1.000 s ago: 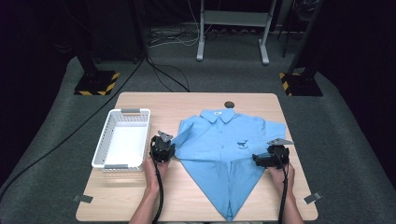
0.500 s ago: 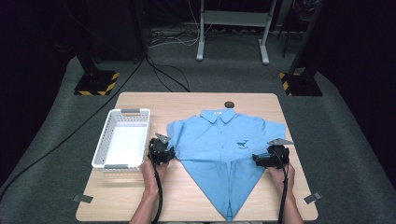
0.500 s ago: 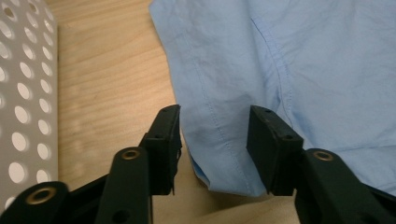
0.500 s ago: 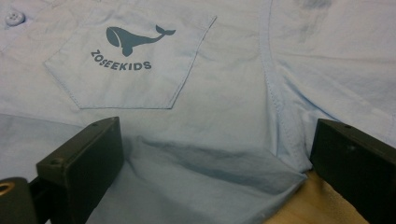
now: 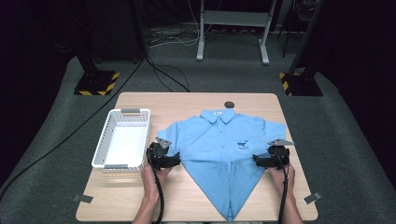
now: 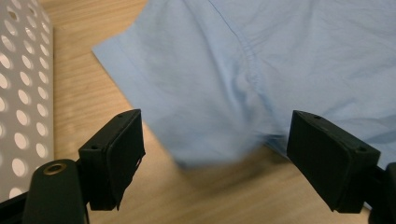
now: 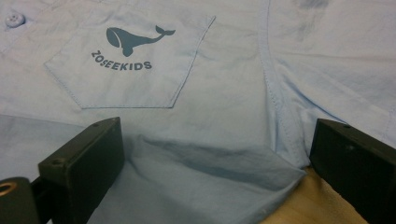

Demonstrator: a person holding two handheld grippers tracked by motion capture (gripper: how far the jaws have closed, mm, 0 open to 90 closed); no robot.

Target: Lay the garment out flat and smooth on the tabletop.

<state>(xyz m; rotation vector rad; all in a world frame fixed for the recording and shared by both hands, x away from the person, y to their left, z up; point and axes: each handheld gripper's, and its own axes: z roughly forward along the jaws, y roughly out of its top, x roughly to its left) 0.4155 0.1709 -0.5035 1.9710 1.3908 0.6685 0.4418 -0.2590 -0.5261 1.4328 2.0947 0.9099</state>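
a: high view first. what's changed?
b: the left gripper (image 5: pixel 173 159) has just been opening its jaws at the near left side of the blue shirt (image 5: pixel 224 140), so that fold looks let go. the right gripper (image 5: pixel 256 159) sits at the near right side, where it was a second ago. the shirt lies mid-table, its lower sides folded in to a point, with the white basket (image 5: pixel 122 138) to its left.
a: left gripper view?
b: jaws wide, nothing pinched; the sleeve (image 6: pixel 196 93) lies flat on the table (image 6: pixel 93 84) just beyond them.
a: right gripper view?
b: jaws also wide, a folded edge (image 7: pixel 219 170) lying between them, untouched, just below the whale pocket (image 7: pixel 133 58).
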